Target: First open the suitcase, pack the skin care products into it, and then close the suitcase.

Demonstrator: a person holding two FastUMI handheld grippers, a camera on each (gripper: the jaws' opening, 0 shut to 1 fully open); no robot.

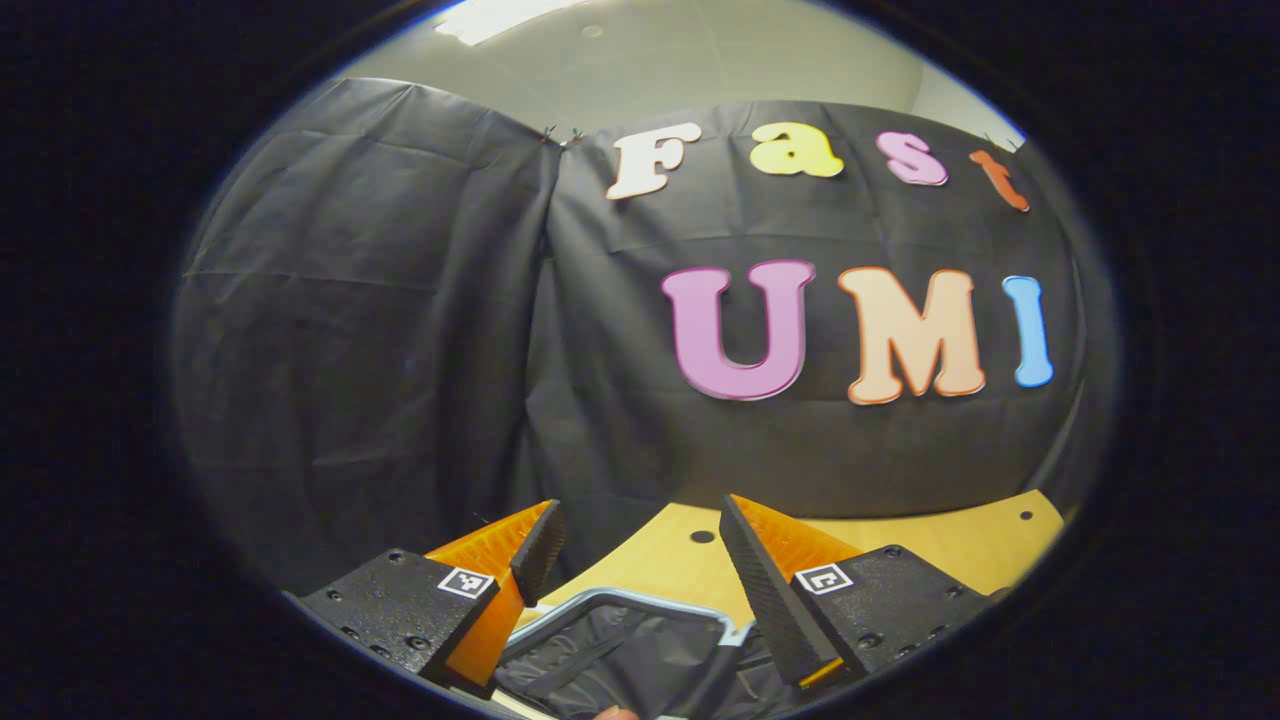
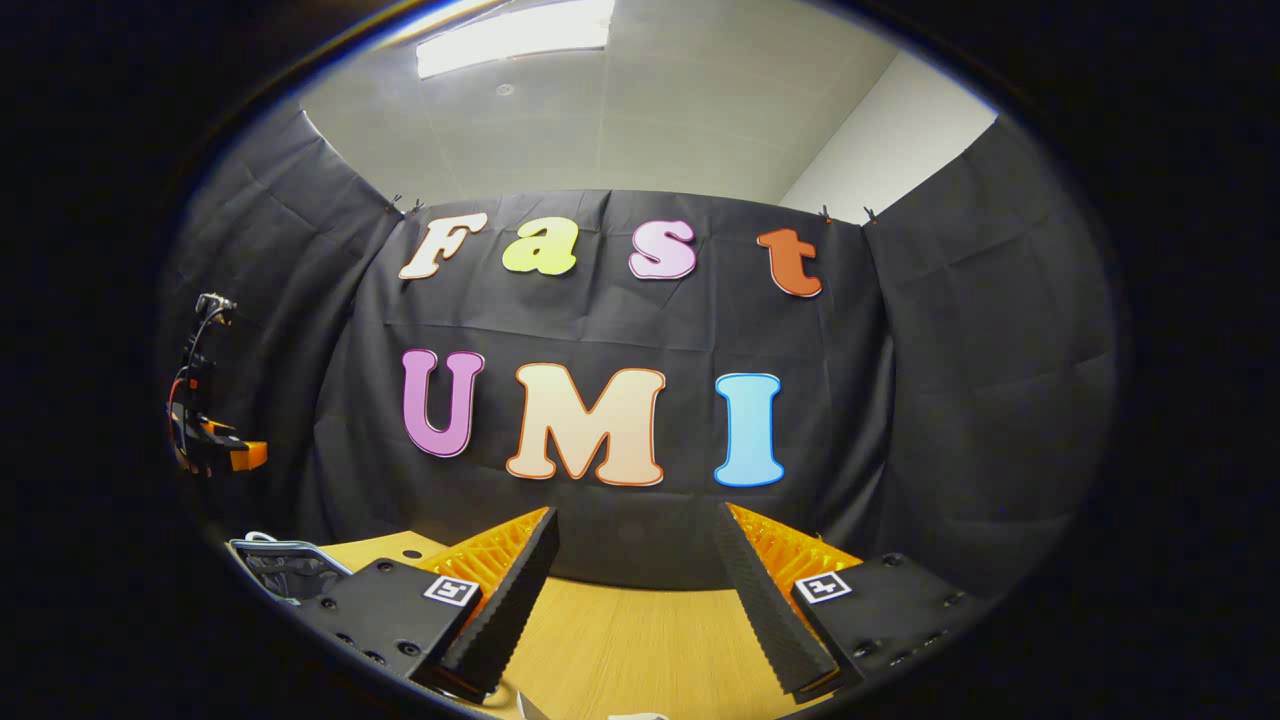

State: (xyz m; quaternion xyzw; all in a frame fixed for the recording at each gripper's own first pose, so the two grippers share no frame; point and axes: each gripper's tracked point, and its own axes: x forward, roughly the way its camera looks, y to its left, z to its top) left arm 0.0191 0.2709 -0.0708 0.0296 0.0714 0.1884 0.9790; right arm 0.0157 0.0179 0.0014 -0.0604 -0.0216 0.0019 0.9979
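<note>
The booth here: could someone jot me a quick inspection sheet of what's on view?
Surface: wooden table, pale, with small holes.
Job's things: suitcase lying open, dark lining and pale rim; skin care products not seen.
Clutter: nothing seen.
Grippers: left gripper open above the suitcase; right gripper open over bare table; both hold nothing.
Cables: wires on the far gripper seen in the right gripper view.
Surroundings: black cloth wall, ceiling light.

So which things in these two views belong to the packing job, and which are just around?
Belongs to the job:
- suitcase, lying open on the table below the left gripper
- left gripper, jaws open
- right gripper, jaws open, holding nothing

Just around:
- wooden table
- black cloth wall
- ceiling light
</note>
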